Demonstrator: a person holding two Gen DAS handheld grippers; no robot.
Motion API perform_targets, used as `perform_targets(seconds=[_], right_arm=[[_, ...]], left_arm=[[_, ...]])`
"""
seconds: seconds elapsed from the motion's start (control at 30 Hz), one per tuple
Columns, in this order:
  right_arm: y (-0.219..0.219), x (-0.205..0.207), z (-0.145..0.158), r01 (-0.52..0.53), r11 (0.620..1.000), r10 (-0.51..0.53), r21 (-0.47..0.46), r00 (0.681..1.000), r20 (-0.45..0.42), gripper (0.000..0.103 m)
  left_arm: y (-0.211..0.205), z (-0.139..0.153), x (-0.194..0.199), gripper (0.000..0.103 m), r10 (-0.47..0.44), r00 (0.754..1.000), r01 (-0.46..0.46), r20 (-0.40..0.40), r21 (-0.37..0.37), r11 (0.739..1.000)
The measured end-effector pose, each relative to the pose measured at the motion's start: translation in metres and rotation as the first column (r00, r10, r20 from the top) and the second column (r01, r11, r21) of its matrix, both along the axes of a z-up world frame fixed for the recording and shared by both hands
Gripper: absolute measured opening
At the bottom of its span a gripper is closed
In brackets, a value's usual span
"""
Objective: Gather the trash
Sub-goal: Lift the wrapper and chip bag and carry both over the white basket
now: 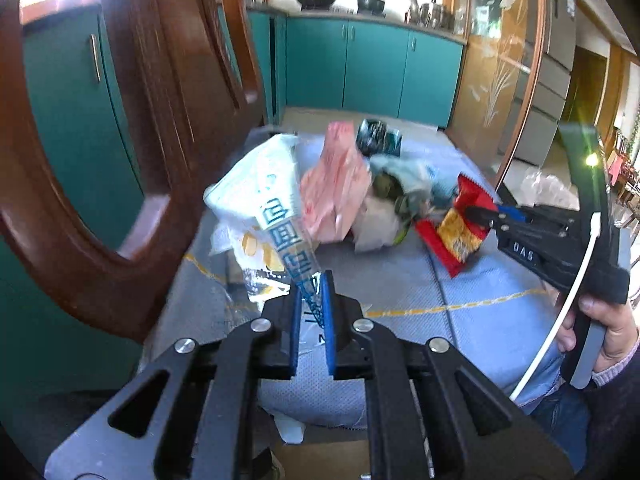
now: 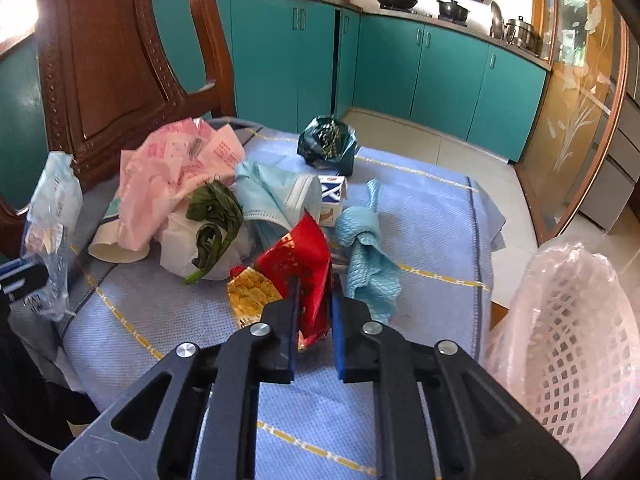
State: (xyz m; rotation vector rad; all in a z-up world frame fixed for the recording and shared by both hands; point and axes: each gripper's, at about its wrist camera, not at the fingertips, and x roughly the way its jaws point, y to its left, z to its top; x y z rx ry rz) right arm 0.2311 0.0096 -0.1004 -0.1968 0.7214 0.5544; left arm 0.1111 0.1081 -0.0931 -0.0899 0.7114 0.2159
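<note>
Trash: left tongs pinch a seemingly clear wrapper, right tongs a red packet

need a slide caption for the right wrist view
Right gripper clamps a red snack wrapper beside a lined pink basket.

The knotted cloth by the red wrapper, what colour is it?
Light blue knotted cloth with a waffle weave, clearest in the right wrist view.

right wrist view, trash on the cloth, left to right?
clear plastic bag in the left gripper → pink paper → wilted greens → red snack wrapper in the right gripper → knotted blue cloth → pink mesh basket
</note>
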Motion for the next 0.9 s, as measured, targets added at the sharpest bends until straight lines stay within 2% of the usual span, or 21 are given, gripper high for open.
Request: perform_targets(seconds=[0.33, 0.63, 0.9], right_arm=[[-0.030, -0.012, 0.018, 0.041, 0.997, -0.045, 0.063, 0.998, 0.051, 0.012], [-0.047, -0.030, 0.034, 0.035, 0.993, -0.048, 0.109, 0.992, 0.121, 0.012], [-0.076, -0.045, 0.051, 0.057, 0.979, -0.092, 0.195, 0.980, 0.178, 0.012]], left_arm=[[-0.017, 0.036, -0.016, 0.011, -0.034, 0.992, 0.030, 0.120, 0.037, 0.999], [-0.025, 0.043, -0.020, 0.011, -0.050, 0.989, 0.044, 0.140, 0.051, 0.998], [-0.039, 0.054, -0.013, 0.011, -0.100, 0.980, 0.093, 0.170, 0.050, 0.994]])
